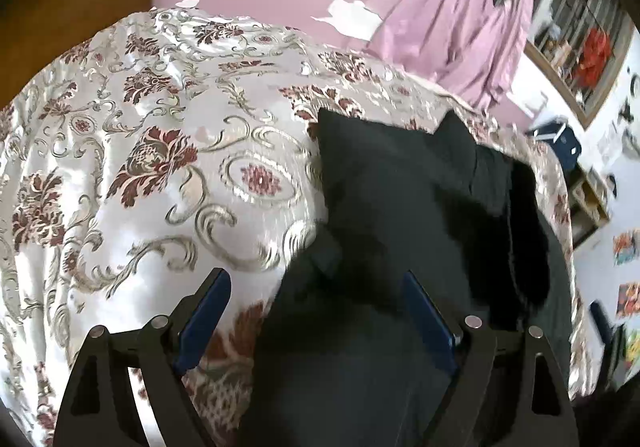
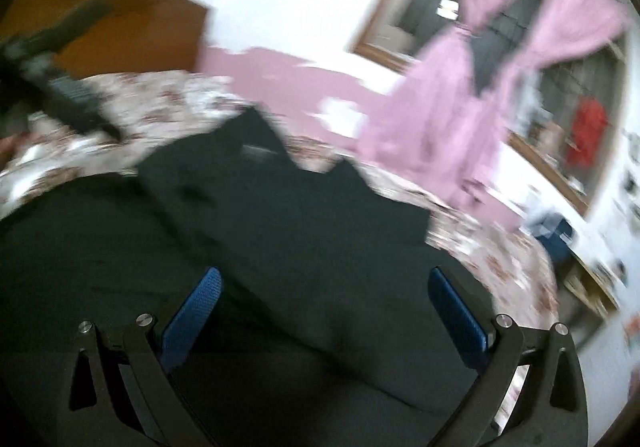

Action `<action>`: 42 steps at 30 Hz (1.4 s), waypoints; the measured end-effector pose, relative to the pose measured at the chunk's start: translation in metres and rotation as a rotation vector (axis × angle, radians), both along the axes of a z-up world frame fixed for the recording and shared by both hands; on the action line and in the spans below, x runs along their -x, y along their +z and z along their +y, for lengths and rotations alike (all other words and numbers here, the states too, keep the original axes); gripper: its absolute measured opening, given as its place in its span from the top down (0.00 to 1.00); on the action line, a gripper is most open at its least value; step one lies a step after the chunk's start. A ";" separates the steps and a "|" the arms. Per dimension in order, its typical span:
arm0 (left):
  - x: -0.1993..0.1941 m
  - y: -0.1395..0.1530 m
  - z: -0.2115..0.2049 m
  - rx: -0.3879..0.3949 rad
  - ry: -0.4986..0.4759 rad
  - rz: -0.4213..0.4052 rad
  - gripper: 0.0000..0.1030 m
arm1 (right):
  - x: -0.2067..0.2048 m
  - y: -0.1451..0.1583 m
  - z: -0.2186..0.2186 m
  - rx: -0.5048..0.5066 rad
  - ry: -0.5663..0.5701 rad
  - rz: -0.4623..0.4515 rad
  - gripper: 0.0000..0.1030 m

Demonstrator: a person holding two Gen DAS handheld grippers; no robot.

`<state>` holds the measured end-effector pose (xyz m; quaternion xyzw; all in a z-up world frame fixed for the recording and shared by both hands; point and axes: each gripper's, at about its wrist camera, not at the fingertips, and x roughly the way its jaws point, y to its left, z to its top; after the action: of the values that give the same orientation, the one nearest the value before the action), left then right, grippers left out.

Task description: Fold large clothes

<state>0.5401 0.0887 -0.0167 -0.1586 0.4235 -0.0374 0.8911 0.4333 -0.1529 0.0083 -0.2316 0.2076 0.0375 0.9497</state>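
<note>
Item one — left gripper: I see its blue pads spread wide and released, nothing pinched between them. Its left pad hangs over the floral bedspread; its right pad sits over the dark garment.

Item two — dark garment: a large black or very dark green piece of clothing lying on the bed, ahead of and beneath the left gripper, extending to its right. Two pointed corners of the cloth stick up at its far edge. In the right wrist view it fills nearly all the space under and ahead of the tool.

Item three — right gripper: blue fingers held well apart above the garment, gripping nothing. This view is blurred.

Item four: left gripper again, seen from the right wrist as a dark smeared shape far to the left, above the bedspread.

Item five: pink curtain, beyond the bed, ahead and to the right of both tools, beside a wood-framed window.
</note>
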 end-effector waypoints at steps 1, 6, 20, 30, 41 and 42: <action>-0.005 -0.001 0.001 0.006 0.005 0.002 0.16 | -0.006 -0.001 0.013 0.010 0.041 0.013 0.01; -0.025 -0.005 -0.002 0.013 0.009 0.028 0.16 | -0.044 -0.004 0.035 -0.012 0.043 0.094 0.03; -0.038 -0.004 -0.060 -0.088 -0.084 0.015 0.16 | -0.019 0.019 -0.146 -0.516 -0.229 0.033 0.88; -0.023 0.019 -0.099 -0.102 -0.186 -0.129 0.16 | -0.015 -0.009 -0.237 -0.481 -0.455 0.093 0.34; -0.046 -0.025 -0.168 -0.276 -0.295 0.000 0.15 | -0.101 -0.041 -0.196 -0.427 -0.267 0.293 0.35; -0.046 -0.030 -0.170 -0.293 -0.300 -0.004 0.14 | -0.106 -0.049 -0.196 -0.410 -0.270 0.307 0.35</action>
<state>0.5859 -0.0816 -0.0464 0.0378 0.4416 -0.1081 0.8899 0.5390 -0.3485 -0.0406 0.0033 0.3660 -0.0133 0.9305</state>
